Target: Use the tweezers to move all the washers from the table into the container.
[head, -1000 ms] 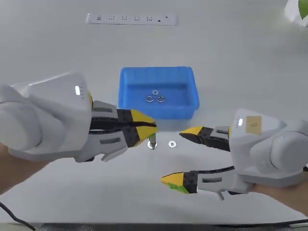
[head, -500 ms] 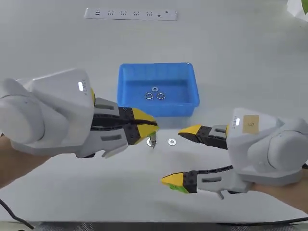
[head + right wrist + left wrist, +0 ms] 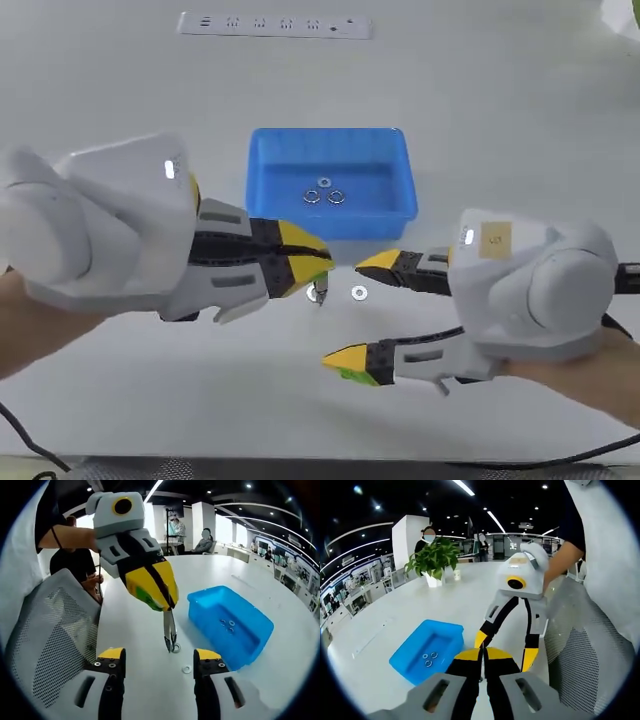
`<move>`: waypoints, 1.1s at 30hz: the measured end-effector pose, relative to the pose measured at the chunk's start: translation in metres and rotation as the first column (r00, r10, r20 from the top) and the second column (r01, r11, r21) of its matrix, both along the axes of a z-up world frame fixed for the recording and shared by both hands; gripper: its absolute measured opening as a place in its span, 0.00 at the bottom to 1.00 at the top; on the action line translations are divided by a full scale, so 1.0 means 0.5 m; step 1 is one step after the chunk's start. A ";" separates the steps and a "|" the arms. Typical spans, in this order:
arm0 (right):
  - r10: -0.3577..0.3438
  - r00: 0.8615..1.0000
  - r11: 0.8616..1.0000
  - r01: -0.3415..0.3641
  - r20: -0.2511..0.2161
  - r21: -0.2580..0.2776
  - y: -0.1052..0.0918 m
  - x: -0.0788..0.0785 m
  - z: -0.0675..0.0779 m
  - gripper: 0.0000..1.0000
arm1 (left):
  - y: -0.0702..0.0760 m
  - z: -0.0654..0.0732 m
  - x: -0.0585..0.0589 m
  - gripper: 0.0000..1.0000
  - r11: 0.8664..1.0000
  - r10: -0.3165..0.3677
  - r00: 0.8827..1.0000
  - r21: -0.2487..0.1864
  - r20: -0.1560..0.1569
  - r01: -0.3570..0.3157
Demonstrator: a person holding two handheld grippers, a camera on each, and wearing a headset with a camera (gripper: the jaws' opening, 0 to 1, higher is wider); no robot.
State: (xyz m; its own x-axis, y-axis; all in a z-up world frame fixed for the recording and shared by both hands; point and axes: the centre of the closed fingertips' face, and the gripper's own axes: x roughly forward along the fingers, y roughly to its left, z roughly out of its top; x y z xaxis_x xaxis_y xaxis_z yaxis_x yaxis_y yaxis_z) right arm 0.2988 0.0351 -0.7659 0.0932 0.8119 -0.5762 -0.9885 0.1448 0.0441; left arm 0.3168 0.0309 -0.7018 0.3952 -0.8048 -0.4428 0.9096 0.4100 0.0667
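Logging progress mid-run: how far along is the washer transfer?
Done: three small metal washers lie in the blue plastic container. In hand: the left gripper, shut on the thin metal tweezers, has their tips at a fourth washer on the white table. Left: that one and another washer beside it. The right gripper is open.

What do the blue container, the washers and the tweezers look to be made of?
The container is likely moulded plastic: an even saturated blue, a soft sheen and rounded edges. The loose washer is probably metal, like those in the container: silvery with bright glints. The tweezers look like bare steel: grey, reflective, thin tapering blades.
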 end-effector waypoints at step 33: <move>0.225 0.974 0.972 -0.224 0.009 -0.071 0.051 0.030 -0.021 0.22 | -0.001 0.000 0.000 0.05 0.999 -0.018 0.999 -0.027 -0.048 0.017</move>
